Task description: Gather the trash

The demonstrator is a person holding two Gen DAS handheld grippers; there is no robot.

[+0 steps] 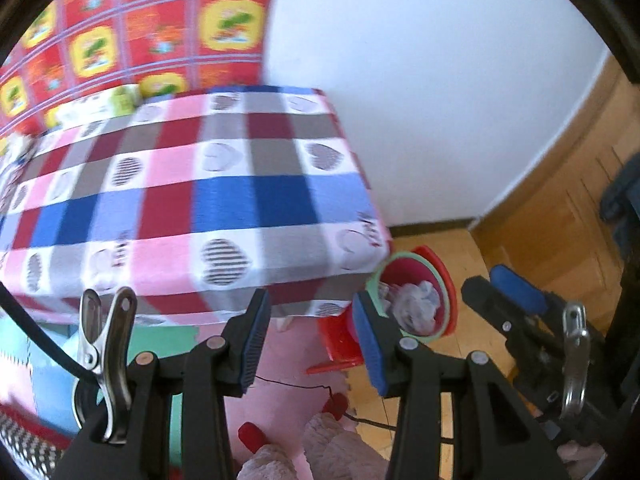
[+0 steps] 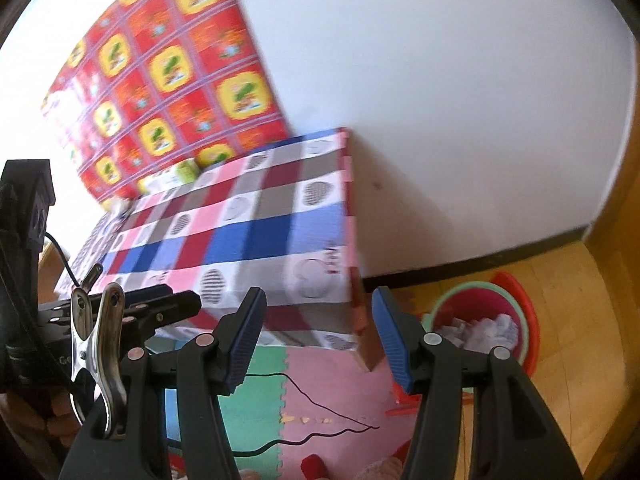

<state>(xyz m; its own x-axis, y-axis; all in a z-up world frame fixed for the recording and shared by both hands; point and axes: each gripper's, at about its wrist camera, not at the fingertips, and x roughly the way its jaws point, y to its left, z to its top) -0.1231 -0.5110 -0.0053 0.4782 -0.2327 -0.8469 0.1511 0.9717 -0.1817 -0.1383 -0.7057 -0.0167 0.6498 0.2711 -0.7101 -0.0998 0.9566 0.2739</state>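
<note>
A red bin with a green rim (image 1: 442, 280) (image 2: 516, 312) stands on the floor by the table's right corner. Crumpled white paper (image 1: 416, 300) (image 2: 488, 326) lies inside it. My left gripper (image 1: 312, 340) hangs above the table's front edge, left of the bin, open with nothing between its blue pads. My right gripper (image 2: 320, 336) is open and empty too, over the table corner and the floor mats. Each gripper also shows in the other's view: the right gripper (image 1: 498, 290) at the right, the left gripper (image 2: 180, 302) at the left.
A table under a checked cloth with hearts (image 1: 200, 200) (image 2: 260, 240) fills the middle, with a small green and white carton (image 1: 120, 100) (image 2: 176, 174) at its back edge. Pink and green foam mats (image 2: 320, 380), a black cable (image 2: 320, 410) and a red plastic stool (image 1: 340, 344) lie below. A wooden door (image 1: 560, 208) is at the right.
</note>
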